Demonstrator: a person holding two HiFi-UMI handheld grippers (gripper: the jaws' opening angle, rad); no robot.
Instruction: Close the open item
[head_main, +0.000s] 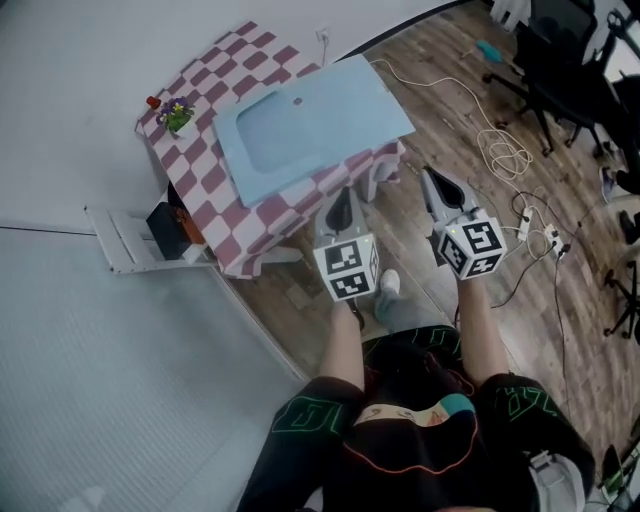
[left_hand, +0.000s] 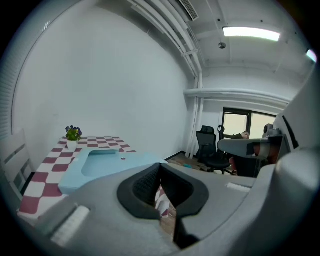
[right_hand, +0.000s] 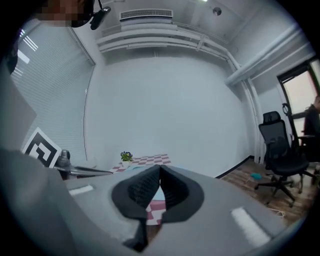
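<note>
A large light-blue flat item (head_main: 310, 120) with a shallow recess in its top lies on a table with a red-and-white checked cloth (head_main: 200, 170). In the left gripper view this blue item (left_hand: 107, 162) lies ahead and to the left on the cloth (left_hand: 45, 170). My left gripper (head_main: 343, 195) hovers just off the table's near edge, shut and holding nothing. My right gripper (head_main: 428, 172) hangs beside it to the right, over the floor, also shut and holding nothing. Both pairs of jaws meet at their tips (left_hand: 160, 167) (right_hand: 160, 170).
A small flower pot (head_main: 178, 117) and a red object (head_main: 153, 101) stand at the table's far corner. A white rack (head_main: 125, 240) with a black box (head_main: 168, 228) stands left of the table. Cables (head_main: 505, 150) and office chairs (head_main: 560, 60) lie to the right.
</note>
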